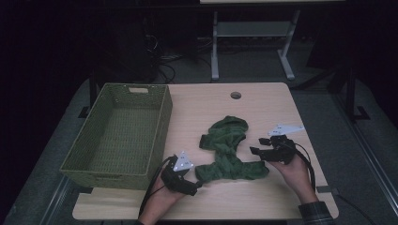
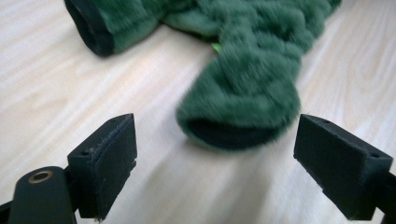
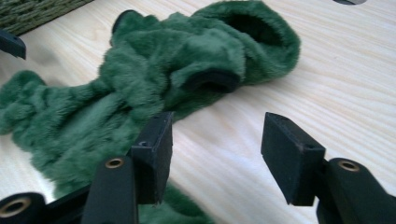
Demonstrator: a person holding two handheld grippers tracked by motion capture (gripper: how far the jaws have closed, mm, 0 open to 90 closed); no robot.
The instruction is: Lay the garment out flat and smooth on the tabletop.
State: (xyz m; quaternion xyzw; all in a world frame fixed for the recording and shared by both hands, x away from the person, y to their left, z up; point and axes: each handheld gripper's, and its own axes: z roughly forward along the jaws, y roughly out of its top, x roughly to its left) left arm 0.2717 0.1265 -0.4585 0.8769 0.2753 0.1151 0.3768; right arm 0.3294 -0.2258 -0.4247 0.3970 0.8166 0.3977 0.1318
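High view adds a woven basket point(image 1: 119, 136) left of the green fleece garment point(image 1: 227, 150) on the tabletop point(image 1: 263, 103). Left gripper point(image 2: 215, 154) gapes wide just before a sleeve cuff; right gripper point(image 3: 217, 154), half open and empty, is beside the fleece.

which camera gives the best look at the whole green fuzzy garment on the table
The high view: the green fuzzy garment lies whole on the table, beside the basket. The left gripper view gives two dark-lined cuffs, one blurred. The right gripper view gives close fur and openings, but cuts off its edges.
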